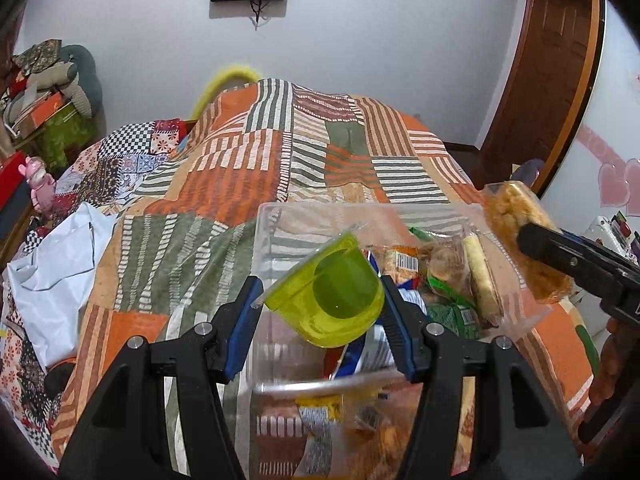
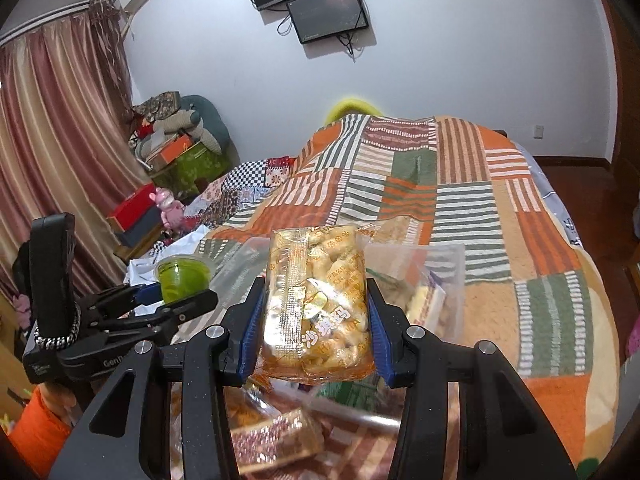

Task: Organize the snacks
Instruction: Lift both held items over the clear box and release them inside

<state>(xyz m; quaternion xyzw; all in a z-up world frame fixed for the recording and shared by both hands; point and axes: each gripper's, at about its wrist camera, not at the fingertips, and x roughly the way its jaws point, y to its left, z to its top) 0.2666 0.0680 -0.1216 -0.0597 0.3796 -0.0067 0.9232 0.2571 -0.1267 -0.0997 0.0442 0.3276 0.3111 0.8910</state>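
Left wrist view: my left claw (image 1: 322, 304) clamps a green jelly cup (image 1: 332, 296), tilted above the clear snack bin (image 1: 276, 224) near the bed's (image 1: 240, 160) foot edge. My right claw (image 2: 314, 316) grips an orange-printed clear snack packet (image 2: 316, 296), its Chinese lettering too blurred to read.

1. The clear snack packet (image 2: 316, 304), between the blue pads of the right gripper (image 2: 314, 320), carries large white Chinese characters in its lower part; "沙琪玛" seems to be the reading, but I am not sure.
2. The left gripper (image 2: 176, 300) body shows white letters "Gen", and the rest is hidden.
3. A wrapper in the clear bin (image 1: 264, 216) has a barcode (image 1: 406, 261); its digits are too small.
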